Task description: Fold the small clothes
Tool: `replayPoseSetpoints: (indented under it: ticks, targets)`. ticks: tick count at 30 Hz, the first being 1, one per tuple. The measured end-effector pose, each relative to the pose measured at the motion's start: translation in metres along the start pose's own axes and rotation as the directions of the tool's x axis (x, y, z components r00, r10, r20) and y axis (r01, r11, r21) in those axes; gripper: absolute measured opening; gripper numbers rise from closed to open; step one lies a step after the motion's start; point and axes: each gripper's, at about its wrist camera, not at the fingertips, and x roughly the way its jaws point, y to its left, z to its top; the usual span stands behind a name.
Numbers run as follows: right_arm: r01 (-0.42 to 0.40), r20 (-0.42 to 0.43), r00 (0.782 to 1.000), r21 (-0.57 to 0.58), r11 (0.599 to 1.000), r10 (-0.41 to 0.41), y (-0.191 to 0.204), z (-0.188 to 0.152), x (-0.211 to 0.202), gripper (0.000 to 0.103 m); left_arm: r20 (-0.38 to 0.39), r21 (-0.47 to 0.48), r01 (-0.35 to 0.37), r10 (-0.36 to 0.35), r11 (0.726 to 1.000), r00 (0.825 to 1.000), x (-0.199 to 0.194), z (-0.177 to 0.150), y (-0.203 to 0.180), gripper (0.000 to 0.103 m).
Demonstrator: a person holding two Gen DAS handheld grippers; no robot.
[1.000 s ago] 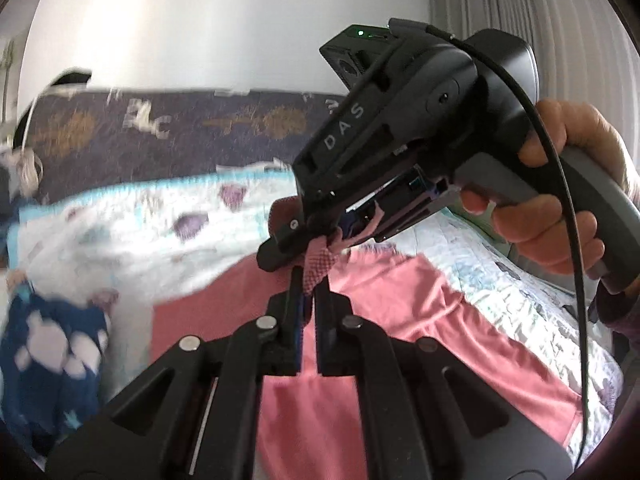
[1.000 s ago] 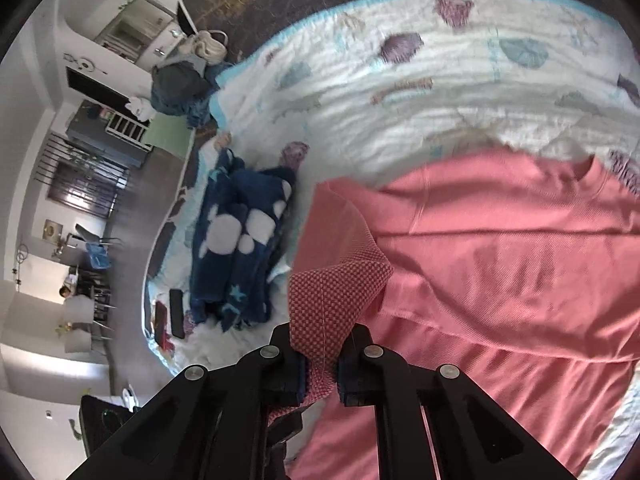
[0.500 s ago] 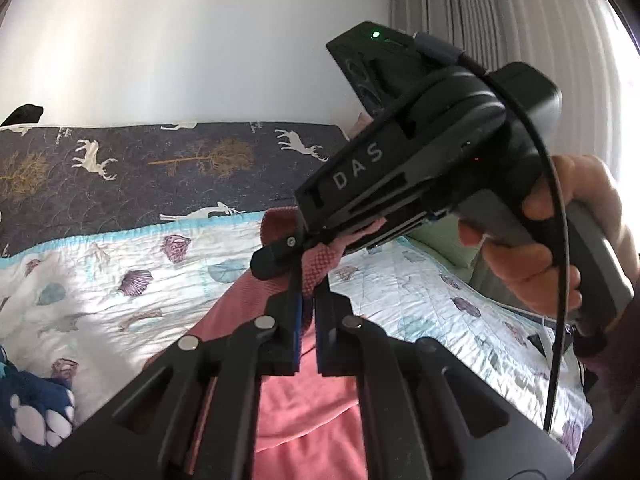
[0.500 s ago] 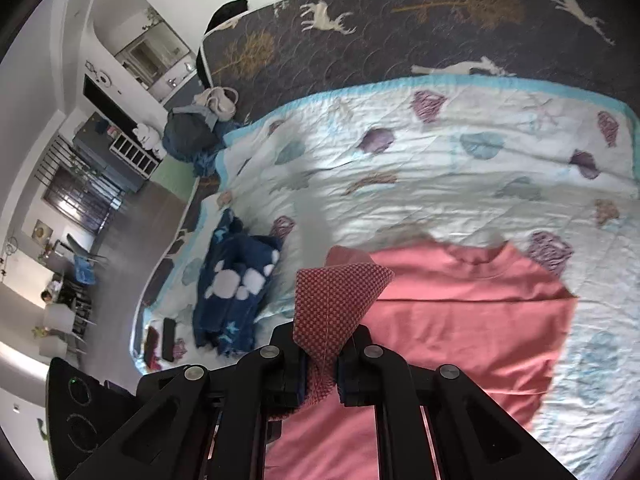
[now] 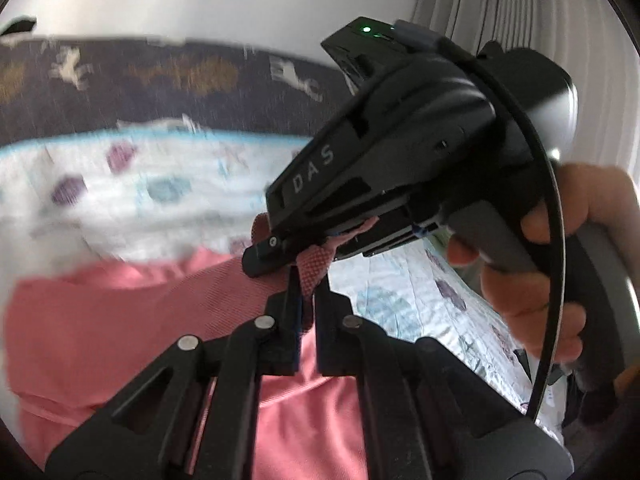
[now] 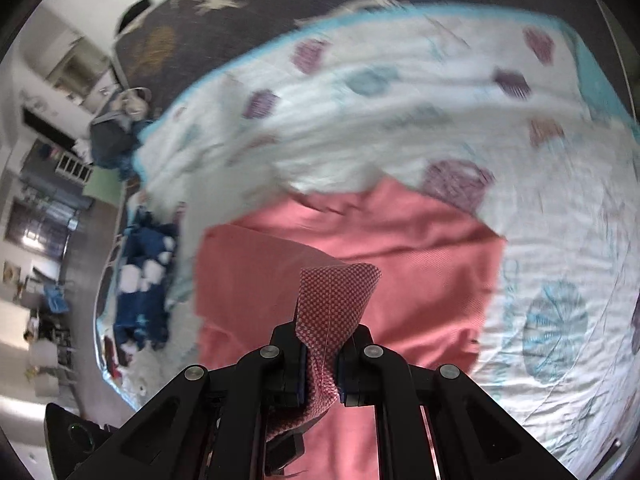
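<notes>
Nearest: left gripper (image 5: 307, 280) clenched on an edge of the salmon-pink knit shirt (image 5: 120, 320); right gripper (image 6: 322, 334) clamped on a raised corner showing its checked underside. Shirt body lies on the white shell-print quilt (image 6: 400, 100), mid-bed. Judged: one fold in progress, not laid down or smoothed. Far left, a crumpled navy spotted garment (image 6: 144, 276) looks unfolded, apparently awaiting its turn.

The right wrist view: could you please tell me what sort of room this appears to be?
Most likely a bedroom: a bed with a white shell-print quilt, a dark deer-print cover behind it, and curtains beside the wall.
</notes>
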Motion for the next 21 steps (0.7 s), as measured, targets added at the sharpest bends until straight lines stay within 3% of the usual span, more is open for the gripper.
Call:
replayPoseSetpoints:
  ticks: [5,7,10,14,16,18,21]
  targets:
    - [0.025,0.016,1.000,-0.010,1.000,-0.025,-0.036,0.000,0.034,0.010,-0.082,-0.067,0.006,-0.012,0.998,0.997,0.038,-0.020,0.004,0.004]
    - [0.008,0.012,1.000,0.005,1.000,-0.008,-0.048,-0.001,0.047,0.010,-0.138,-0.109,0.020,-0.035,0.994,0.990,0.049,-0.026,0.009,0.012]
    - [0.058,0.003,0.998,-0.004,0.998,-0.058,-0.060,-0.006,0.060,0.013,-0.196,-0.185,0.033,-0.070,0.982,0.978,0.054,-0.034,0.015,0.047]
    - [0.151,0.012,0.988,-0.024,0.988,-0.151,-0.070,-0.010,0.068,0.021,-0.201,-0.239,0.065,-0.115,0.969,0.973,0.040,-0.038,0.026,0.050]
    - [0.250,0.023,0.968,-0.045,0.967,-0.250,-0.071,-0.013,0.069,0.035,-0.207,-0.239,0.068,-0.119,0.969,0.971,0.031,-0.036,0.034,0.055]
    - [0.358,0.040,0.934,-0.086,0.930,-0.356,-0.071,-0.017,0.065,0.047,-0.199,-0.226,0.052,-0.098,0.973,0.975,0.016,-0.032,0.042,0.055]
    - [0.503,0.093,0.863,-0.085,0.860,-0.496,-0.073,-0.020,0.049,0.050,-0.174,-0.228,0.019,-0.060,0.973,0.983,-0.004,-0.021,0.066,0.059]
